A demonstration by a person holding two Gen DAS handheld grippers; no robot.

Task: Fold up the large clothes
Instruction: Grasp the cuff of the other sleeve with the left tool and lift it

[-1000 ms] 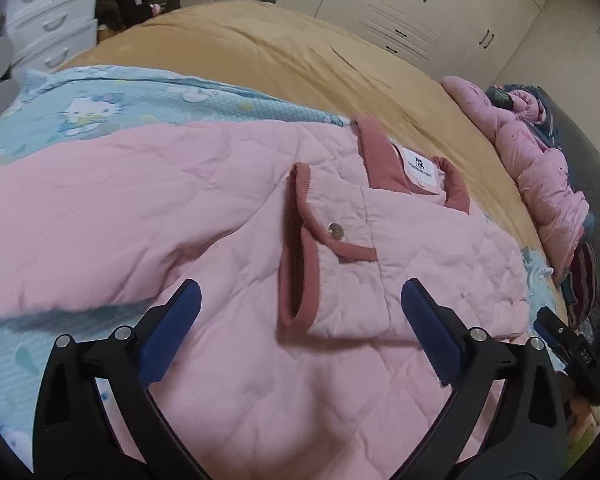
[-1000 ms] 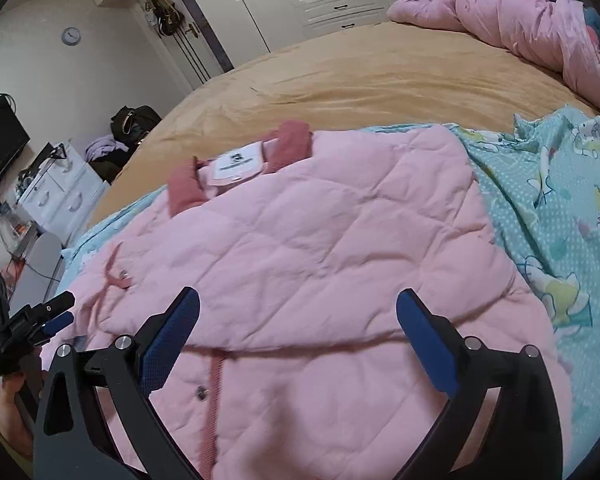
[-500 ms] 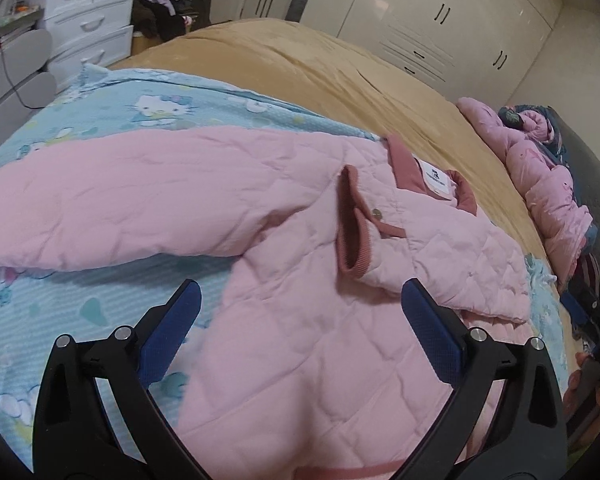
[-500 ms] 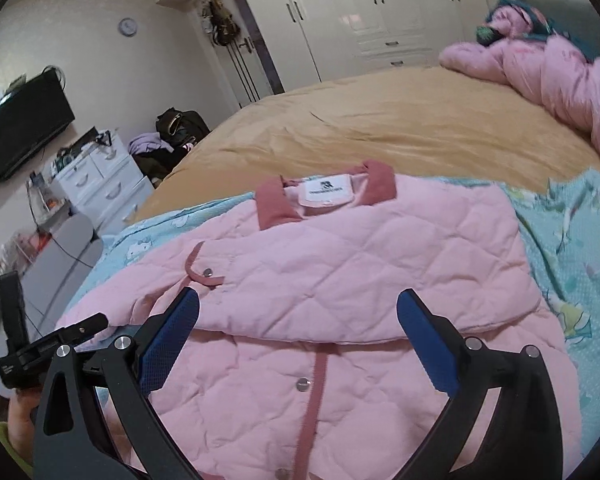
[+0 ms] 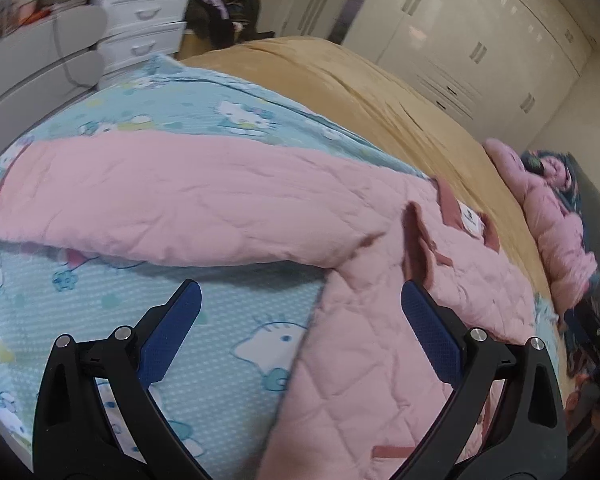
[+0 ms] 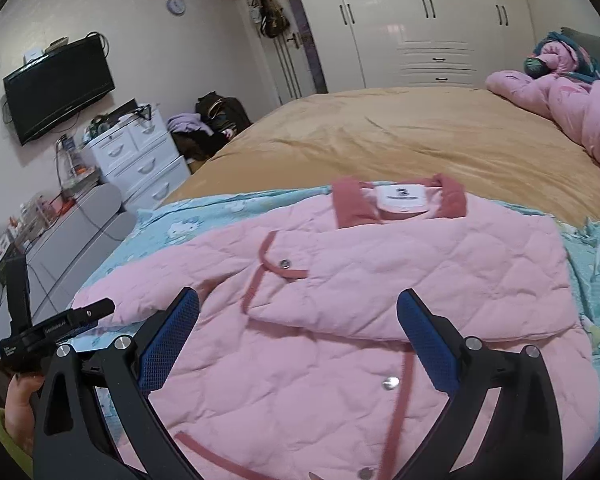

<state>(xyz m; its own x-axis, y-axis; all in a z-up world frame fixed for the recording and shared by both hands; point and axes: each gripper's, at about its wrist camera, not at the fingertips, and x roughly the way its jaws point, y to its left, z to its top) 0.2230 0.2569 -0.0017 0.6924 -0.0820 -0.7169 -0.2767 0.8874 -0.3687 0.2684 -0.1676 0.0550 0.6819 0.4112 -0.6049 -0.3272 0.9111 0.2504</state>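
Jacket (image 6: 380, 320) first: the pink quilted one lies face-up on the blue cartoon-cat sheet (image 5: 180, 320) over the tan bedspread (image 6: 420, 132), collar (image 6: 400, 200) pointing to the wardrobe (image 6: 420, 20). One sleeve is already folded across the chest, its cuff (image 6: 260, 276) ending near the top snap; the other sleeve (image 5: 180, 200) lies stretched out sideways on the sheet. That looks like the reason your left gripper (image 5: 300, 336) hangs over the sheet just below that sleeve, near the armpit: you're lined up to take it next. Its jaws are spread wide with nothing between them. Your right gripper (image 6: 298, 340) hovers above the chest panel, likewise wide apart and holding nothing, probably waiting to steady the body. A white neck label (image 6: 400, 200) carries a small dark logo and a line of text, too small to read. Small white lettering on the left tool's body, seen from the right camera, is also illegible
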